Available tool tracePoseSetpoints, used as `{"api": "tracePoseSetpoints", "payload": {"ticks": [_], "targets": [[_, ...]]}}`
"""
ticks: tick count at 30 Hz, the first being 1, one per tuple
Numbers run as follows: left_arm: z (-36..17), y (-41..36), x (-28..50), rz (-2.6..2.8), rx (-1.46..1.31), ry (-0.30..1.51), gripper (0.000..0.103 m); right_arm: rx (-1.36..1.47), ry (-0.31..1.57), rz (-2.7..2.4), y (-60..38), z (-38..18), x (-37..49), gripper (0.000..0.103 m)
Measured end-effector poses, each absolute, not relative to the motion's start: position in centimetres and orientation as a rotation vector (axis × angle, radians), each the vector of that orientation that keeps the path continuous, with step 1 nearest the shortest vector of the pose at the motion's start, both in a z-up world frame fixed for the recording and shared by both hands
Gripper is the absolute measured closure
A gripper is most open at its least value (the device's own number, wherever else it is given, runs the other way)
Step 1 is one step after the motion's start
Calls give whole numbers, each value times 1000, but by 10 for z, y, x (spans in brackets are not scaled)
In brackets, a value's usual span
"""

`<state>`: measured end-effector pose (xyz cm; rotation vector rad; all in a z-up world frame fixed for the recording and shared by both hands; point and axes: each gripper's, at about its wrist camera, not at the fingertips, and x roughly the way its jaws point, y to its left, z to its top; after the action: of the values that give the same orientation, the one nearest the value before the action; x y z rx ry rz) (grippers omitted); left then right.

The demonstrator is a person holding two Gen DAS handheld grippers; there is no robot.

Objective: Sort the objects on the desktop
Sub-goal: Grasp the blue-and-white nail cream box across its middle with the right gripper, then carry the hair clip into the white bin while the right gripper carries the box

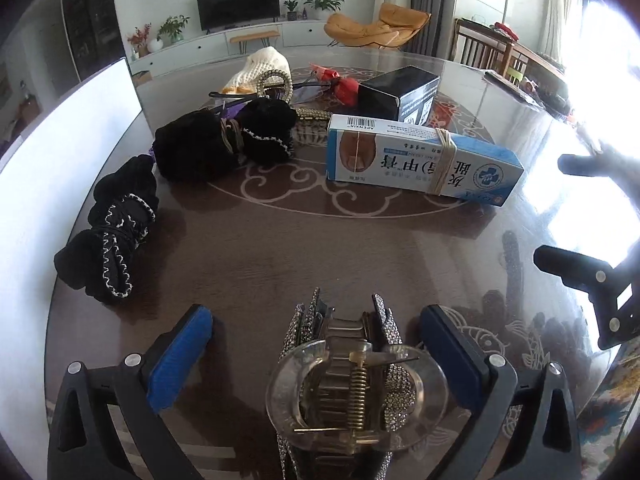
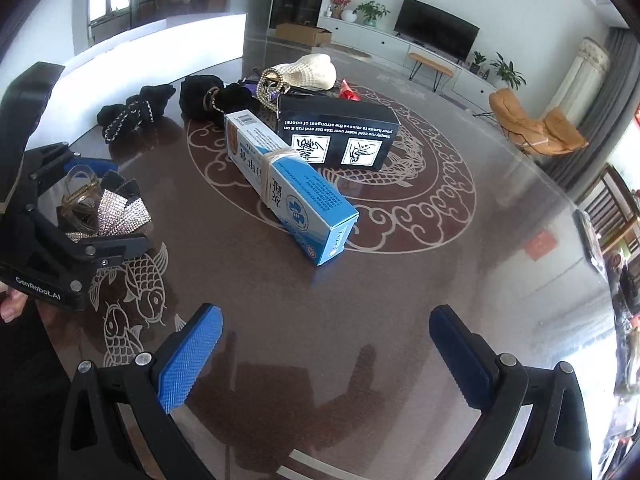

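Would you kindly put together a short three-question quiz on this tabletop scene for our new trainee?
1. True or false: the left gripper is shut tight on the hair clip.
2. What is wrapped around the blue and white box?
A. a rubber band
B. a red ribbon
C. a metal chain
3. Fill the gap: the right gripper holds ____.

Key
1. False. The jaws stand apart on either side of the clip, with a gap showing at each blue pad.
2. A. The rubber band goes round the box near its middle.
3. Nothing. It is open over bare table.
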<state>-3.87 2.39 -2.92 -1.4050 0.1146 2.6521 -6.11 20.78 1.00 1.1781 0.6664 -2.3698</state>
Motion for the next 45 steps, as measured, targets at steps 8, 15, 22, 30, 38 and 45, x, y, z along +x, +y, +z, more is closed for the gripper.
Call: {"api": "tracePoseSetpoints", "payload": {"ticks": [8, 15, 22, 30, 38, 45], "targets": [[-17, -7, -24, 2655, -1352, 151, 52, 1271, 555, -2194, 151, 1, -129, 1], [-16, -33, -10, 2678, -1322, 95, 53, 1425, -22, -2041, 164, -2, -123, 77], [-16, -33, -6, 2686, -1293, 71, 53, 1486, -379, -2141, 246, -12, -88, 55], [-15, -34, -5, 2701, -1288, 8, 54, 1526, 217, -2231, 188, -4, -86, 9], [11, -57, 20, 2711, -1230, -150, 57, 1520, 269, -2274, 180, 1, -85, 58], [82, -97, 33, 2751, -1079, -301, 85, 1348, 68, -2220, 144, 71, -87, 58]]}}
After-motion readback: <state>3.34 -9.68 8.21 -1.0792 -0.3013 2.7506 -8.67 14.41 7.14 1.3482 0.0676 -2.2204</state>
